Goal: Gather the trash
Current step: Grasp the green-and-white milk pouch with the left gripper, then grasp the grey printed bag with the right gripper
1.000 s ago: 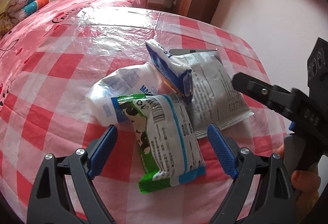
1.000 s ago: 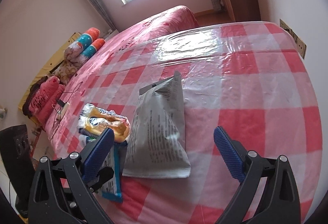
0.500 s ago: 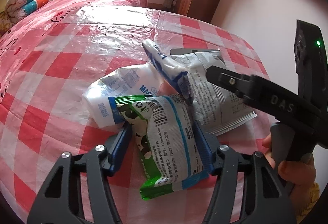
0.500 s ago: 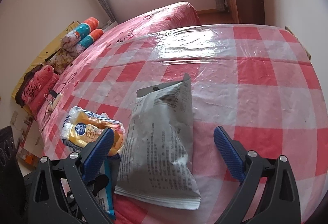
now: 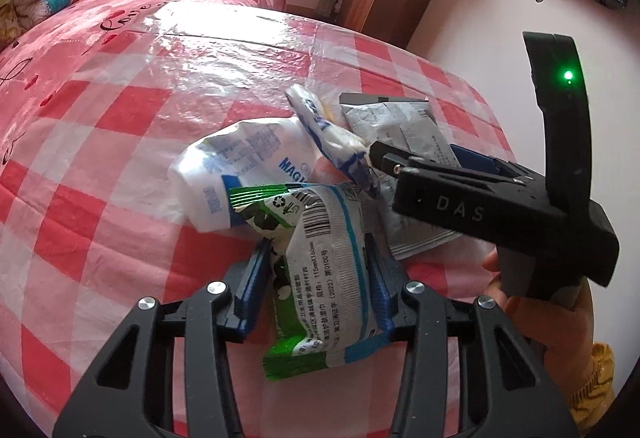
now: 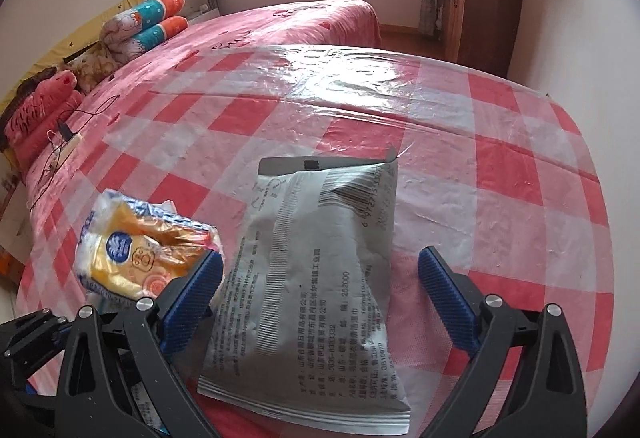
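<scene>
— Left wrist view first: what has the left gripper got?
— Its jaws have just been closing, and they're clenched on the green and white packet, one blue pad on each long edge. That packet sits low in the middle of the frame, its green end hanging toward the camera.
— And the rest of the trash?
— Heaped just behind it on the bench, the one with the red and white checked cloth under clear plastic. A crumpled white wrapper with blue print lies left of centre, touching the green packet. A blue and white tissue pack stands tilted above it. A grey pouch lies flat toward the right, partly hidden by the right gripper.
— What's the right gripper doing?
— In the right wrist view its jaws are spread wide, either side of the grey pouch. The pads aren't touching it; the pouch lies flat on the cloth between them, low in the frame.
— Anything beside it?
— A yellow tissue pack at lower left, just beside the left pad. A person's hand grips the handle at the right edge of the left wrist view.
</scene>
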### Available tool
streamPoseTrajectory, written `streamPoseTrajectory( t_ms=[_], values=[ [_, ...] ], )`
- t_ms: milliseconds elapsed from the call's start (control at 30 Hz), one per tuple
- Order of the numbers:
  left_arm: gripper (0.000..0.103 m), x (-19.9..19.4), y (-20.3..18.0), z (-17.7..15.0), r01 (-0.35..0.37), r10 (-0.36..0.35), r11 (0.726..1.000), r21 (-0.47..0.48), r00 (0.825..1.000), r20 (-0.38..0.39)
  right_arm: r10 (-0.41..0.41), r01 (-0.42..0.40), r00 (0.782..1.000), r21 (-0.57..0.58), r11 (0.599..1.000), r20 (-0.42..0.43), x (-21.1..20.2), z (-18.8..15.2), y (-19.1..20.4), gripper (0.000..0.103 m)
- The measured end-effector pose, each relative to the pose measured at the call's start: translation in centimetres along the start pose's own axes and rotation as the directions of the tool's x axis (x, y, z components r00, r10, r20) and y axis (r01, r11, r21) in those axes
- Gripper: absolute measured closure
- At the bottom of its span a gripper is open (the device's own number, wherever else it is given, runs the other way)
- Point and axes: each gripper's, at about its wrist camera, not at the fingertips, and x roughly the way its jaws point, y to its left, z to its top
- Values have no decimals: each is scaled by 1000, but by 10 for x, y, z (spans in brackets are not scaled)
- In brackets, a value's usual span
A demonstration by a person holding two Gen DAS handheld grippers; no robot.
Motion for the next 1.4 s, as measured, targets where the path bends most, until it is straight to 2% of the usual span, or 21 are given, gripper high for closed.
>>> streamPoseTrajectory(
  t_ms=[33, 167, 500, 800, 1033, 1200, 1400],
  values=[
    [57, -1, 2, -1, 1, -1, 1000, -4, 1000, 0, -9, 9, 1000, -5, 1000, -2, 0, 0, 1, 7],
    [57, -8, 10, -5, 1, -1, 1000, -16, 1000, 1, -50, 49, 999, -71, 996, -2, 3, -1, 15, 25],
    [57, -26, 39, -19, -1, 1, 999, -47, 1000, 1, -56, 58, 998, -71, 996, 19, -6, -13, 12, 36],
    [58, -40, 57, -33, 9, -8, 998, -68, 1000, 9, -30, 28, 997, 23, 999, 66, -34, -37, -1, 48],
    [58, -51, 69, -45, 12, -11, 997, -78, 1000, 16, -46, 43, 993, 28, 999, 105, -55, -56, 4, 53],
    [58, -58, 75, -52, 9, -7, 997, -80, 1000, 23, -30, 26, 992, 34, 999, 123, -68, -65, 8, 60],
    [58, -67, 84, -60, 12, -9, 996, -89, 999, 34, -22, 17, 989, 37, 999, 147, -83, -71, 13, 61]
  ],
)
